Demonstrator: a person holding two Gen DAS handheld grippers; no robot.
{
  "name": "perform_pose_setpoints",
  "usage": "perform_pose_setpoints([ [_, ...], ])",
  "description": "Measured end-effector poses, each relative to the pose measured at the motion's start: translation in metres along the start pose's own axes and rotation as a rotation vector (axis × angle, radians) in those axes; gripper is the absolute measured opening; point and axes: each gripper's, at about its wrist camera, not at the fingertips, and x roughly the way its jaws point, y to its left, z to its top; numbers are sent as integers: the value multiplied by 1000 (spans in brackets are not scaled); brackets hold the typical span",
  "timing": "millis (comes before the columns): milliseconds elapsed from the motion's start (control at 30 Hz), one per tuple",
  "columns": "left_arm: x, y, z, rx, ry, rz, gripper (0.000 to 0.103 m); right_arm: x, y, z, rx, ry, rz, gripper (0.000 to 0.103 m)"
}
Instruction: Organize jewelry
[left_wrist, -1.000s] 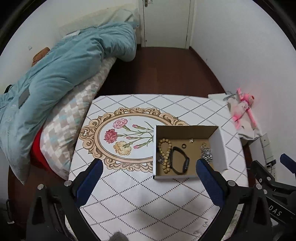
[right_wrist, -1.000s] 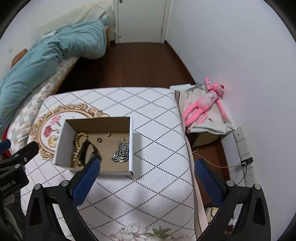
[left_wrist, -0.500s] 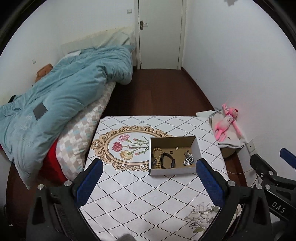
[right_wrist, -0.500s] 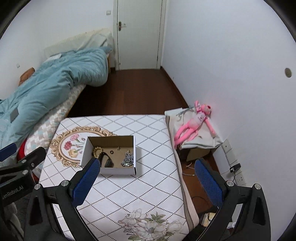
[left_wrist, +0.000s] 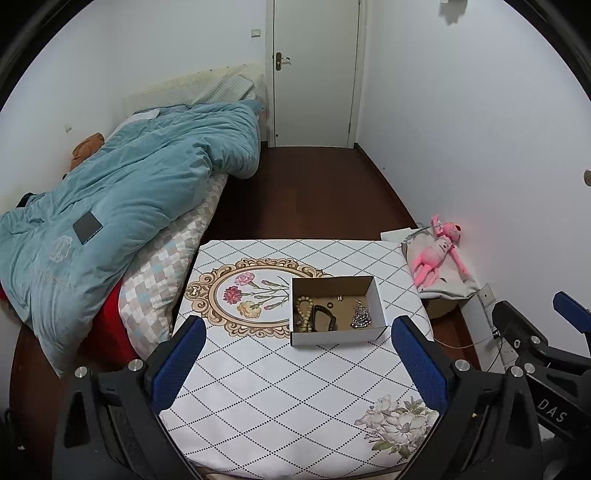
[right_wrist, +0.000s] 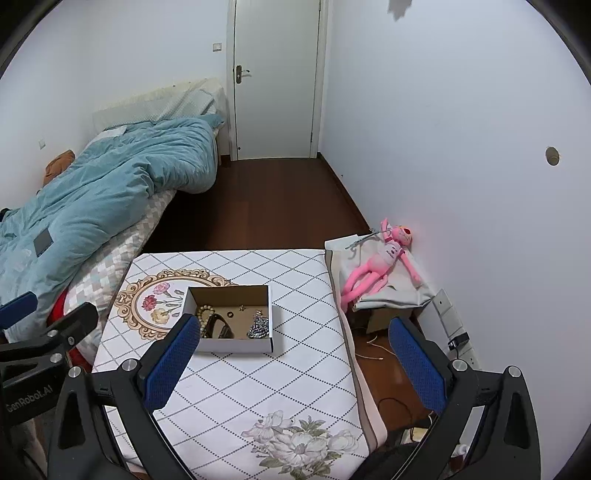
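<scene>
I've pulled both tools up and well back from the cardboard box (left_wrist: 338, 311) over the last second; it now looks small, sitting on the table (left_wrist: 277, 387) far beyond my left gripper (left_wrist: 295, 363) and right gripper (right_wrist: 293, 360), both wide open and empty. The jewelry (left_wrist: 360, 317) lies inside the box, so I judge organizing finished

Matt cardboard box (left_wrist: 338, 334); printed cloth over the surface (left_wrist: 280, 391); glossy dark wood floor (left_wrist: 314, 192); plush toy (right_wrist: 380, 260).
</scene>
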Motion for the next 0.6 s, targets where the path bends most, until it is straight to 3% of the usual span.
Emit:
perform_pose_setpoints([
  [267,9,-1,9,-10,28,13,102,1,0,9,1,22,-6,103],
  [600,38,0,29,-12,85,35,102,41,6,29,-18,90,-12,103],
])
